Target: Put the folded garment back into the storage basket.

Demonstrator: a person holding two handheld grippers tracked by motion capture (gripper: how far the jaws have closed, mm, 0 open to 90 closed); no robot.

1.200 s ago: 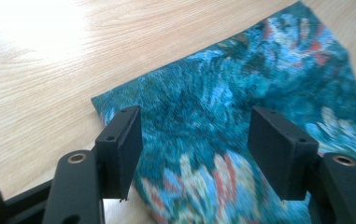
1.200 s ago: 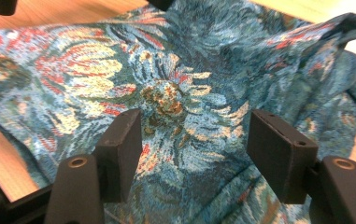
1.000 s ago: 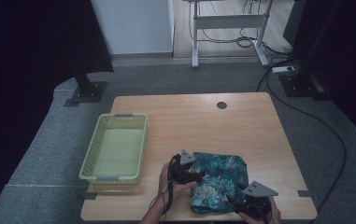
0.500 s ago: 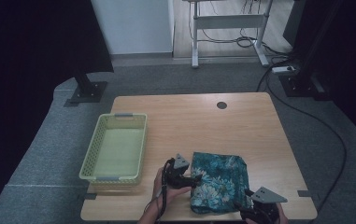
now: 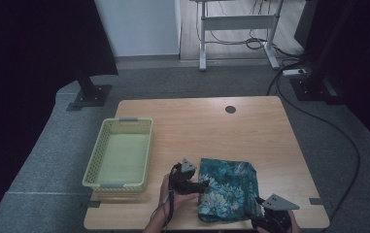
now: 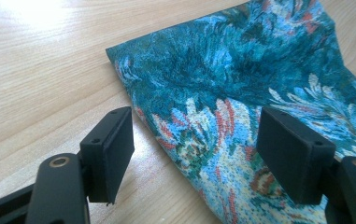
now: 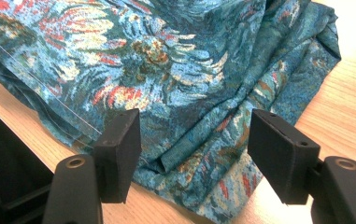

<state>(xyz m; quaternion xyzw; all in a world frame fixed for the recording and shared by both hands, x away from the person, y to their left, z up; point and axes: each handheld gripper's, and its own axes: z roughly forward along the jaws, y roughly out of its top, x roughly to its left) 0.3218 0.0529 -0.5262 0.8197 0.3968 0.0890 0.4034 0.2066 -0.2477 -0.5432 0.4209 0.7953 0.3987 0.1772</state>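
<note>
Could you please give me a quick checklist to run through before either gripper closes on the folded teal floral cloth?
1. Left gripper open: ok, jaws spread.
2. Right gripper open: ok, jaws spread.
3. Teal floral cloth between the left jaws: ok, its edge lies in the gap.
4. Cloth between the right jaws: ok, a fold lies in the gap.
5. Cloth fully on the light wooden table: cannot tell, its near edge sits close to the table's rim.
6. Yellow-green plastic basket empty: ok.

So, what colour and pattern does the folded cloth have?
The cloth is teal-blue with a flower pattern in cream and red, best seen in the right gripper view.
</note>
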